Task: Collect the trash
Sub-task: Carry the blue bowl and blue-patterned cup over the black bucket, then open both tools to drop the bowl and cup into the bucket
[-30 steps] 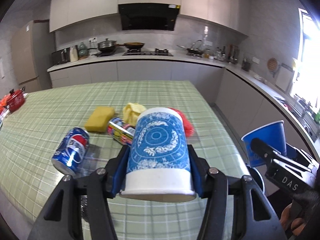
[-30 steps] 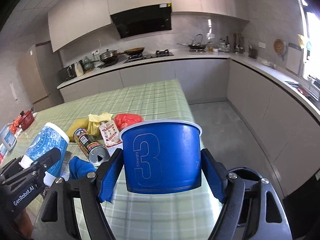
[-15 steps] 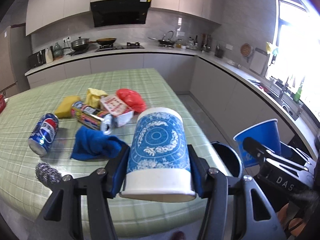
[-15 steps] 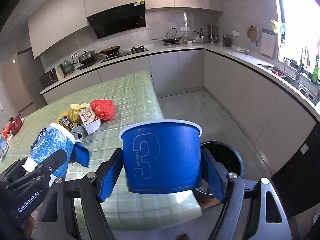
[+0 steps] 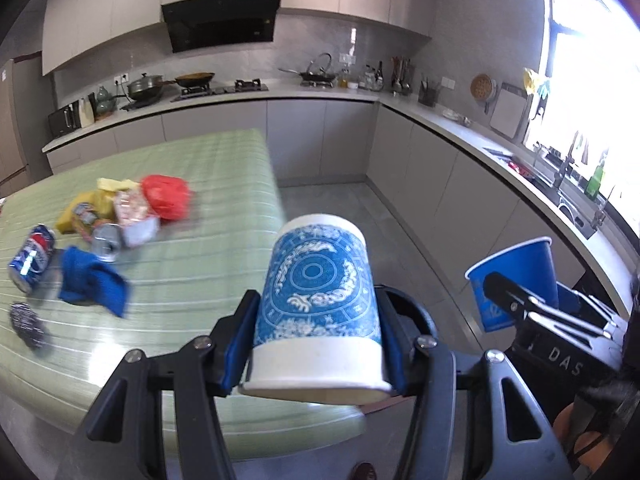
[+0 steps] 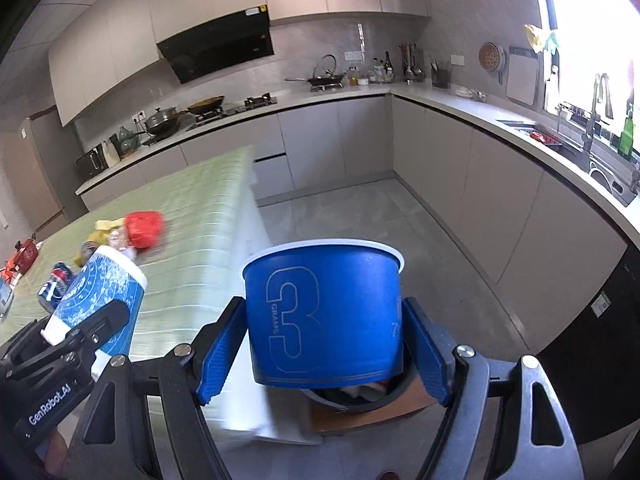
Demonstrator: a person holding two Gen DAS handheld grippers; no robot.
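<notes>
My left gripper is shut on a blue-and-white patterned paper cup, held past the table's right edge; it also shows in the right wrist view. My right gripper is shut on a plain blue paper cup marked "3 GRAMS", held above a dark round trash bin on the floor. The blue cup also shows in the left wrist view. The bin is mostly hidden behind the cups.
On the green checked table lie a Pepsi can, a blue cloth, a steel scourer, a second can, a red bag, yellow items and a wrapper. Grey cabinets line the right side.
Both grippers have swung right with their cups, away from the table and out over the floor. The trash bin now sits right under the blue cup.
</notes>
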